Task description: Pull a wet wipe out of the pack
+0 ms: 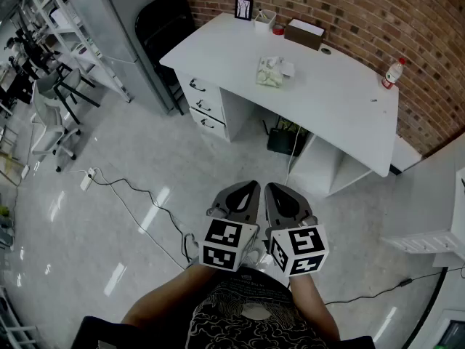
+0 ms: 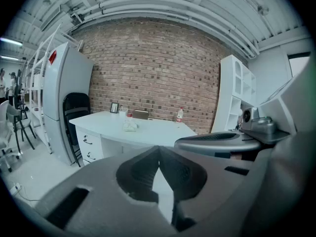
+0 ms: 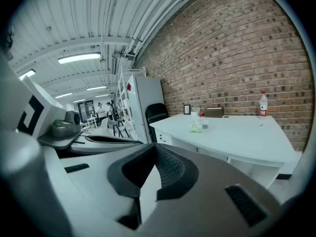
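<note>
The wet wipe pack point(image 1: 272, 72) lies on the white desk point(image 1: 341, 100) far ahead, pale green with a white flap; it also shows small as the pack point(image 2: 130, 126) and the pack point(image 3: 196, 127) in the gripper views. My left gripper point(image 1: 250, 188) and right gripper point(image 1: 273, 189) are held side by side close to the body, over the floor, well short of the desk. Both are shut with nothing between the jaws: left gripper point(image 2: 158, 149), right gripper point(image 3: 155, 147).
On the desk's far side stand a brown box point(image 1: 304, 33), a picture frame point(image 1: 243, 8), a cup point(image 1: 263, 19) and a bottle point(image 1: 393, 72). A black chair point(image 1: 163, 20) and grey cabinet point(image 1: 131, 27) flank the desk's left. A cable point(image 1: 138, 209) crosses the floor.
</note>
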`<state>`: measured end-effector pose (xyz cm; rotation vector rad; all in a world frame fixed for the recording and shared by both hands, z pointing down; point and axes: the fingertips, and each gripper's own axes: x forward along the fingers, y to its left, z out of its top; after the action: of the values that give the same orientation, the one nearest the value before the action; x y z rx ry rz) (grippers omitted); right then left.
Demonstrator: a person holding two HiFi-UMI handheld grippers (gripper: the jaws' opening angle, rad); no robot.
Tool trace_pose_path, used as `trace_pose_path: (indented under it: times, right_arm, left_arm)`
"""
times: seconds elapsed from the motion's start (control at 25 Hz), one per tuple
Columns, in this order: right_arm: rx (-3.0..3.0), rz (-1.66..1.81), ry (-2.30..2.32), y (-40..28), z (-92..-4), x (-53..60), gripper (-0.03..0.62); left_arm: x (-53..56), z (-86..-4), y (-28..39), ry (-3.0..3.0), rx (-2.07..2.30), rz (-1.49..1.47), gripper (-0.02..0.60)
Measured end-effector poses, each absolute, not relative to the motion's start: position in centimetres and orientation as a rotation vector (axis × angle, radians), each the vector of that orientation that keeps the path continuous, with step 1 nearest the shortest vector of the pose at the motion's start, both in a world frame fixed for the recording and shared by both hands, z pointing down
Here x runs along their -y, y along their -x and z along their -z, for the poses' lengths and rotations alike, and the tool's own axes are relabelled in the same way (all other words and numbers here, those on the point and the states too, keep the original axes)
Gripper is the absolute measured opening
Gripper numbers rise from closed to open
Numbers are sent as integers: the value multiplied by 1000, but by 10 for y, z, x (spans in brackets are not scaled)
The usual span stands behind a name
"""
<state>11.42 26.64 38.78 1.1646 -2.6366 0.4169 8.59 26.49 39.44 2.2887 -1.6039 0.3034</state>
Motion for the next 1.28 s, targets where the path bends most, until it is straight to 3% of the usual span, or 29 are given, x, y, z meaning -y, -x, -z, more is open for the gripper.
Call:
trace_pose_path:
  times: [0.64,1.28]
  right_arm:
    - [2619,-470,-1131,-111,-405,-246,20]
    - [2538,-476,-1213,-62,-416,-135,20]
  left_arm:
    - [-246,-413,-83,-2255,1596,-305,12]
    - [-134,-425,-38,-2294,1482,-284,12]
